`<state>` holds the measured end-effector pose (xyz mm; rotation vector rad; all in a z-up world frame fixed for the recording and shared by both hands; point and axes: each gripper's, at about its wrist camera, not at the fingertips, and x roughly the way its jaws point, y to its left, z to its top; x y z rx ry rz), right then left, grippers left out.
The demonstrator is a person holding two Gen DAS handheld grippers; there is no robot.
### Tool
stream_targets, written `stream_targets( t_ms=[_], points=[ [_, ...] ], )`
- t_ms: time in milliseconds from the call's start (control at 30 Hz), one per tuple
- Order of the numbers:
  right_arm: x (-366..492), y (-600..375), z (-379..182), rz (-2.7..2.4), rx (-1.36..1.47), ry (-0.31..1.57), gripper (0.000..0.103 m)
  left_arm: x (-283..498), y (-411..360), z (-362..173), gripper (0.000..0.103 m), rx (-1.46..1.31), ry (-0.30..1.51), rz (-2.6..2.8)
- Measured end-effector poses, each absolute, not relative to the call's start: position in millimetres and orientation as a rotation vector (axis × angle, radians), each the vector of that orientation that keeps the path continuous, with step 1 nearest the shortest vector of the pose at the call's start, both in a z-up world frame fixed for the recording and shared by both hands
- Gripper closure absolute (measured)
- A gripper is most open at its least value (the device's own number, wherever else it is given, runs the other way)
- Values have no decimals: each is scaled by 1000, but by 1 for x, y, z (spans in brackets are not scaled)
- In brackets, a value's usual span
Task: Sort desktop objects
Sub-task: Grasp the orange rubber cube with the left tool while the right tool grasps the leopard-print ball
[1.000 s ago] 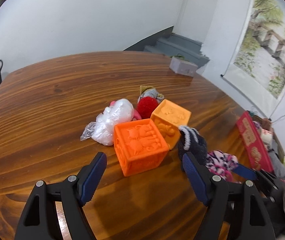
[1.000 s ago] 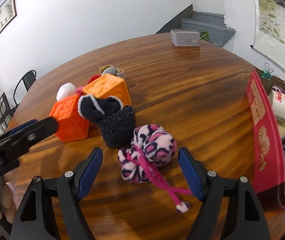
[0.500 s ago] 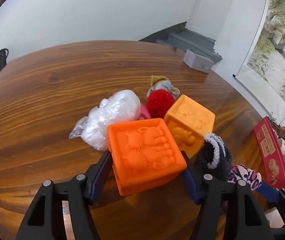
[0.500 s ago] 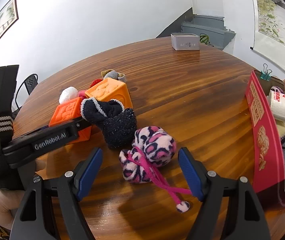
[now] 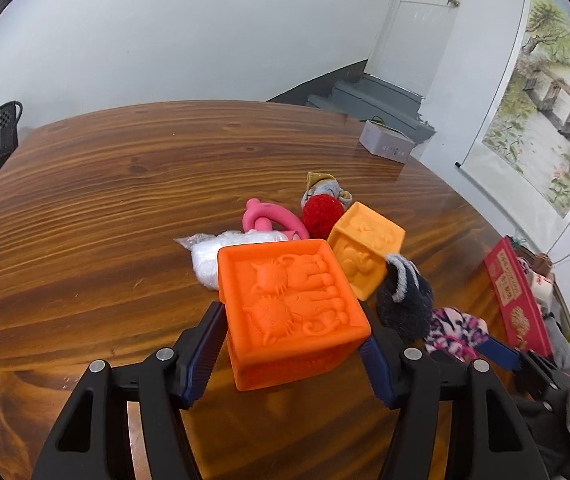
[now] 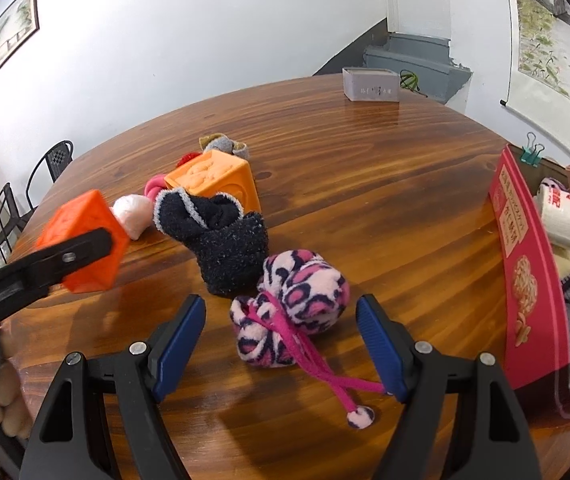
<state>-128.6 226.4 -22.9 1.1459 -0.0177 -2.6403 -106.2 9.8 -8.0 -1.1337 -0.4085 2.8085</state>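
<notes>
My left gripper [image 5: 293, 340] is shut on a bright orange cube [image 5: 291, 308] with embossed cats and holds it lifted off the wooden table [image 5: 85, 232]. The cube also shows in the right wrist view [image 6: 85, 236], raised at the left. My right gripper [image 6: 281, 344] is open and empty, its fingers either side of a pink leopard-print sock ball [image 6: 293, 312]. A black fuzzy sock [image 6: 225, 240] and a lighter orange cube [image 6: 213, 176] lie just beyond it.
A white plastic bag [image 5: 209, 256], a pink ring toy [image 5: 273, 220], a red pompom [image 5: 321, 212] and a grey sock [image 5: 325, 188] lie behind the cubes. A red box [image 6: 525, 272] with folded items stands at the right. A grey box [image 6: 371, 84] sits at the far edge.
My left gripper moved forward around the bright orange cube, shut on it and lifted it off the table. My right gripper stayed open around the leopard sock ball.
</notes>
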Motion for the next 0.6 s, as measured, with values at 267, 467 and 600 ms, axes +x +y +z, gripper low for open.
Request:
stream_targets(
  t_ms=[267, 467, 600],
  points=[
    [-131, 230, -24, -2629, 1151, -52, 23, -83, -11, 14, 38, -1058, -456, 2820],
    [-130, 233, -25, -2614, 1149, -72, 47, -65, -20, 37, 38, -956, -481, 2834],
    [-131, 235, -25, -2609, 1150, -92, 47, -63, -18, 40, 38, -951, -484, 2814]
  ],
)
